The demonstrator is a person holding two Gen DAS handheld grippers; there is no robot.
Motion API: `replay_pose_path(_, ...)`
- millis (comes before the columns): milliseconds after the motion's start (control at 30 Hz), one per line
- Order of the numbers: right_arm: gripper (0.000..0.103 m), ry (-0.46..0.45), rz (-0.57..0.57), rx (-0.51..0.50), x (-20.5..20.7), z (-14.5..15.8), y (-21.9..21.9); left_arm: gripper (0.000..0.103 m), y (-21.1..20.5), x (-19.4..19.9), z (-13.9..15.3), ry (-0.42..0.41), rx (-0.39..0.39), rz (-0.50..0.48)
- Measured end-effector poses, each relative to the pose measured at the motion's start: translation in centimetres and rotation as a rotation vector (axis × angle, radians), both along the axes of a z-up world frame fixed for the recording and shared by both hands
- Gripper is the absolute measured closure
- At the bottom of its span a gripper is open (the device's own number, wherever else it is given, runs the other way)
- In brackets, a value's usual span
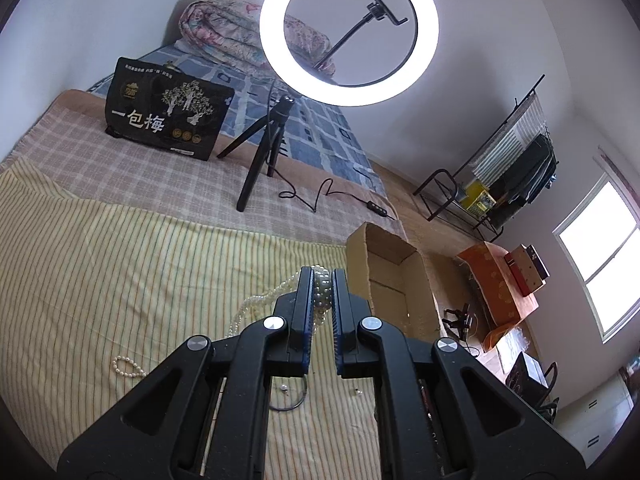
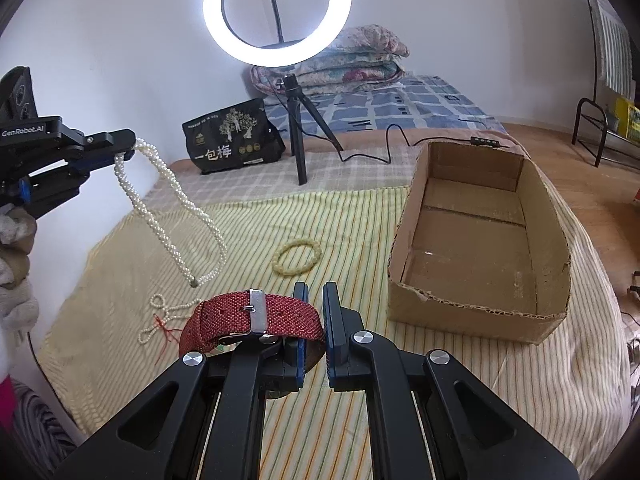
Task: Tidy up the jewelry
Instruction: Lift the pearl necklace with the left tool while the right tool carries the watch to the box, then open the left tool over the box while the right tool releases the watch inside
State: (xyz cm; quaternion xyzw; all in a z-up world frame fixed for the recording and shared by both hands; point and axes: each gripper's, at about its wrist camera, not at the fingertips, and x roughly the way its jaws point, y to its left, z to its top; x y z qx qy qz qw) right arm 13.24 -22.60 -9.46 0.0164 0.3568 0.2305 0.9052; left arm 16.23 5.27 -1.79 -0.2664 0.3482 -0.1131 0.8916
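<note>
Each camera sat on its gripper and looked forward and down, close over the bed. Both views shared the cardboard box (image 1: 394,276) (image 2: 480,240) and the ring light (image 1: 349,32) (image 2: 277,12).

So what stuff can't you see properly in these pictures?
- Watch face: right wrist view, the red watch has its dial hidden behind the strap and the right gripper jaws.
- Pearl necklace: left wrist view, the left gripper jaws cover most of it.
- Tiny bits on the striped sheet: left wrist view, too small to name.
- Cardboard box: left wrist view, near end hidden behind the gripper.
</note>
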Motion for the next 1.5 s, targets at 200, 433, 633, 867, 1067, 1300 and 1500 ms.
replay_pose_path(200, 0.097, -0.017, -0.046, 0.025, 0.7, 1.1, -1.9, 0.097, -2.3, 0.6, 2.2, -0.04, -0.001, -0.033)
replay_pose_path(433, 0.097, -0.024, -0.123, 0.026, 2.5, 1.5, -4.7, 0.097, -6.1, 2.0, 2.9, -0.048, -0.007, -0.09)
replay_pose_path(633, 0.097, -0.015, -0.187, 0.034, 4.1, 1.2, -7.0, 0.097, -10.0, 4.2, 3.9, -0.056, 0.024, -0.149)
replay_pose_path(867, 0.097, 0.002, -0.241, 0.037, 5.2, 0.4, -9.1, 0.097, -15.0, 7.4, 5.8, -0.096, 0.05, -0.222)
replay_pose_path(1067, 0.097, -0.001, -0.278, 0.036, 6.1, 0.3, -10.2, 0.097, -18.8, 10.8, 5.2, -0.076, 0.069, -0.261)
replay_pose_path(1300, 0.097, 0.03, -0.313, 0.036, 7.6, -0.6, -11.2, 0.097, -21.5, 14.7, 3.0, -0.027, 0.116, -0.27)
replay_pose_path(1500, 0.094, 0.077, -0.316, 0.027, 8.4, -1.7, -11.5, 0.097, -22.8, 16.9, 1.1, 0.022, 0.142, -0.278)
